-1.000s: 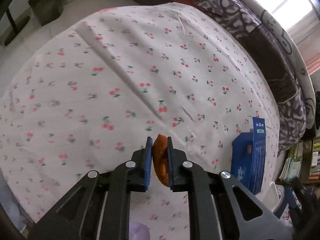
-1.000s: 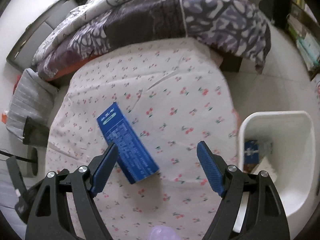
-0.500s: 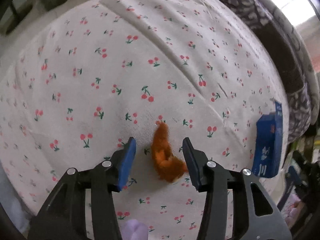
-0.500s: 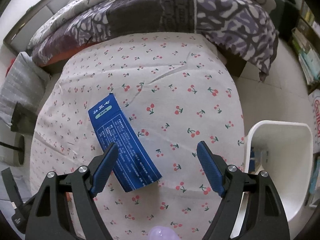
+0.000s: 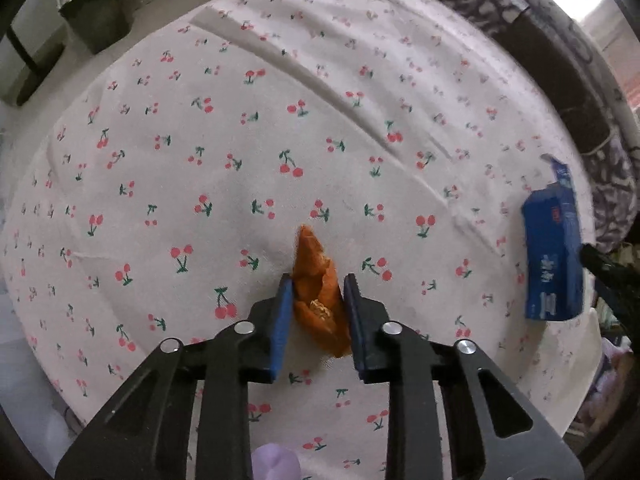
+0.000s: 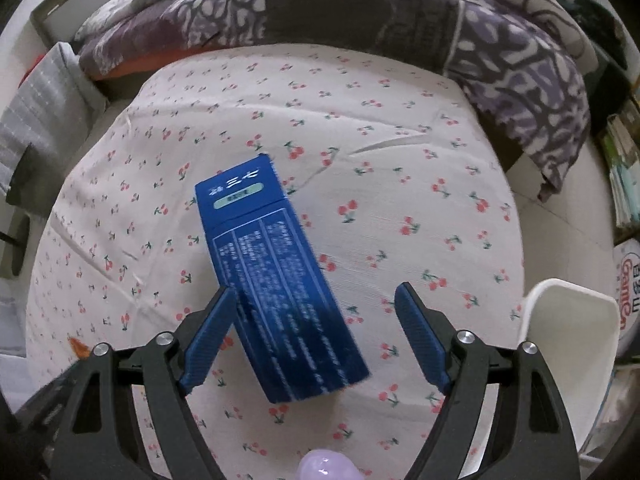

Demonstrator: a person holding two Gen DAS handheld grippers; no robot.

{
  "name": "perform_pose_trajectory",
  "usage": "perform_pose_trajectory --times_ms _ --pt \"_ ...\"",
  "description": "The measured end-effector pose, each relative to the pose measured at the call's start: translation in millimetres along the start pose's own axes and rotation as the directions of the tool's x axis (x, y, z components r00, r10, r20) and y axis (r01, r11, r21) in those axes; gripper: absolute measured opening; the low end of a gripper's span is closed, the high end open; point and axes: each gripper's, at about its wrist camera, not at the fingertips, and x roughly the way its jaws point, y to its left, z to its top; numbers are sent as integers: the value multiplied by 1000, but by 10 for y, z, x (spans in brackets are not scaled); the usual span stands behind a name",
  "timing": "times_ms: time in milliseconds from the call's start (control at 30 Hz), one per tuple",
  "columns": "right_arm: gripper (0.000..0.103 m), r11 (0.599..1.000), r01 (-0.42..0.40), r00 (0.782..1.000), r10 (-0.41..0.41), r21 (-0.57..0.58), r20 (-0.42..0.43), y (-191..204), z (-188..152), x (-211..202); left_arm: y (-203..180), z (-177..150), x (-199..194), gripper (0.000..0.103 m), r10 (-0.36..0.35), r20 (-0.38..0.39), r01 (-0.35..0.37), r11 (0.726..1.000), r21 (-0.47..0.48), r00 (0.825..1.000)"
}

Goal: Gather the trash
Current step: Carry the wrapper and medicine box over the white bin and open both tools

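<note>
Since half a second ago the left gripper (image 5: 314, 306) has narrowed on the orange peel (image 5: 318, 294) lying on the bed (image 5: 200, 140); its fingers touch both sides, clamped. The right gripper (image 6: 316, 330) has advanced over the blue box (image 6: 276, 280), fingers wide apart, straddling it for pickup. The white bin (image 6: 568, 344) waits beside the bed.

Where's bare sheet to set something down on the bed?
Free: the cherry-print sheet left of the orange peel, and the strip between the blue carton and the white bin. Crowded: around the carton under the open right claw, and the far end by the purple quilt.
</note>
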Motion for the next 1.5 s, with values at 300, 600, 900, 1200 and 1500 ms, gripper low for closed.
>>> perform_pose_trajectory --times_ms 300,600,900,1200,1500 --pt "83 999 22 999 -23 -34 -40 203 -16 270 146 68 -572 24 -14 98 15 1000 -8 995" --pt "54 999 15 999 -13 -48 48 290 -110 -26 195 217 -876 24 -24 159 20 1000 23 987" --pt "54 995 -11 972 33 -94 234 224 -280 -872 -42 233 -965 24 -55 231 40 997 71 971" --pt "54 1000 -3 942 -4 21 336 -492 -450 -1464 -337 33 -1086 24 -72 220 42 990 137 973" --pt "54 982 48 923 -113 183 367 -1313 -617 -1807 -784 -163 -946 24 -99 212 51 974 220 972"
